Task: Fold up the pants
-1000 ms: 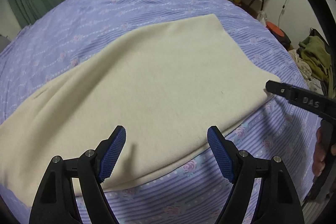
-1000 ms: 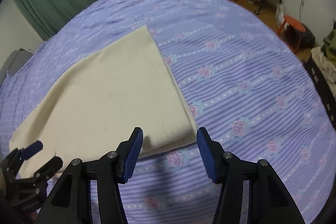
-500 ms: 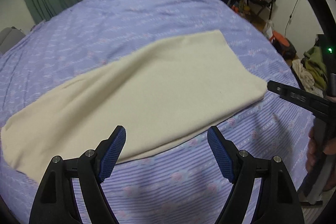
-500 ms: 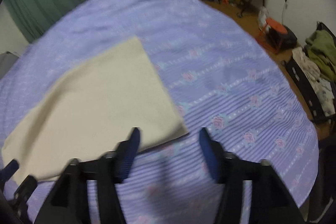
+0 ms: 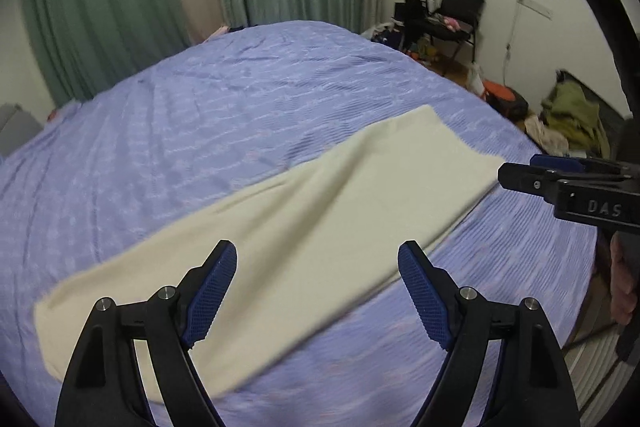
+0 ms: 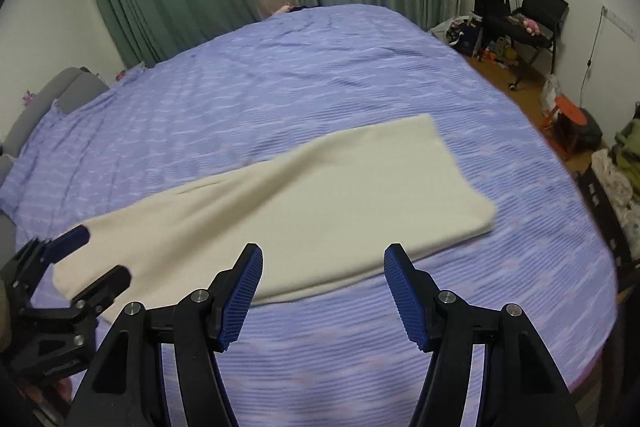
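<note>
Cream pants (image 6: pixel 280 199) lying flat, folded into long strip, slanting across purple bedspread (image 6: pixel 320 75). Left tongs (image 5: pixel 317 293) and right tongs (image 6: pixel 323 291) hovering above near edge, both gaping wide, gripping nothing. Bare bedspread stretching all round.

Matt cream fleecy cloth pants (image 5: pixel 304 215) lie on a striped woven bedspread (image 5: pixel 200 131).

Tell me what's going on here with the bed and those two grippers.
A person holds a two-finger gripper in each hand above a bed with a purple bedspread. A pair of cream pants, folded into a long flat strip, lies on it. The left gripper and the right gripper are both open and empty, clear of the cloth; the right one's jaws have just been opening.
</note>
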`<state>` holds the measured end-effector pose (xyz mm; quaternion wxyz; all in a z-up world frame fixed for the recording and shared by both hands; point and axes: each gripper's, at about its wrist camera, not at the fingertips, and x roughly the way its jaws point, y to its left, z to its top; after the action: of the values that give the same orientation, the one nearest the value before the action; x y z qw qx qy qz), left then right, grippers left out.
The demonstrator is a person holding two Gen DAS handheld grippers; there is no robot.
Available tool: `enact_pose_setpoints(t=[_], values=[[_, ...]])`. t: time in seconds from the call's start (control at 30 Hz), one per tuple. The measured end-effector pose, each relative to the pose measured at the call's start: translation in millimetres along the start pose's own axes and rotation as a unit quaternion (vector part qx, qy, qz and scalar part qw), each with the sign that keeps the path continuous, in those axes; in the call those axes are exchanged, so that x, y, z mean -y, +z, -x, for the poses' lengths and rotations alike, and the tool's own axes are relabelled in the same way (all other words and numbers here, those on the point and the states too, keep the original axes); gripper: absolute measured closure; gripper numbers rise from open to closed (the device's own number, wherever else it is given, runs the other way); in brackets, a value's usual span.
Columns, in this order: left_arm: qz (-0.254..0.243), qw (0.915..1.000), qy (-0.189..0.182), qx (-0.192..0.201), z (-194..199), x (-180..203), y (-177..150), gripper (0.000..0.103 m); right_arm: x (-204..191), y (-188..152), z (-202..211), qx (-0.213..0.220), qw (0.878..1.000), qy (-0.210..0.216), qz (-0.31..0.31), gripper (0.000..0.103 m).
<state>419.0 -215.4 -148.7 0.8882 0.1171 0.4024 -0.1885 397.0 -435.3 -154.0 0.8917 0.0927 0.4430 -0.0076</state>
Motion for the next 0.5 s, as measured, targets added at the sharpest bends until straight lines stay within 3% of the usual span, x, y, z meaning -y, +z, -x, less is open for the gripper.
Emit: enact_pose_setpoints(t=[0.3, 0.5], values=[[-0.029, 0.999, -0.031, 0.011, -36.4, -106.5, 4.8, 0.02, -98.9, -10.4, -51.0, 0.014, 0.999, 0.025, -0.02, 0.04], [-0.08, 0.9937, -0.066, -0.042, -118.6, -143.8, 17.3, 0.021, -133.5, -11.3, -101.2, 0.007, 1.0, 0.023, -0.019, 0.04]])
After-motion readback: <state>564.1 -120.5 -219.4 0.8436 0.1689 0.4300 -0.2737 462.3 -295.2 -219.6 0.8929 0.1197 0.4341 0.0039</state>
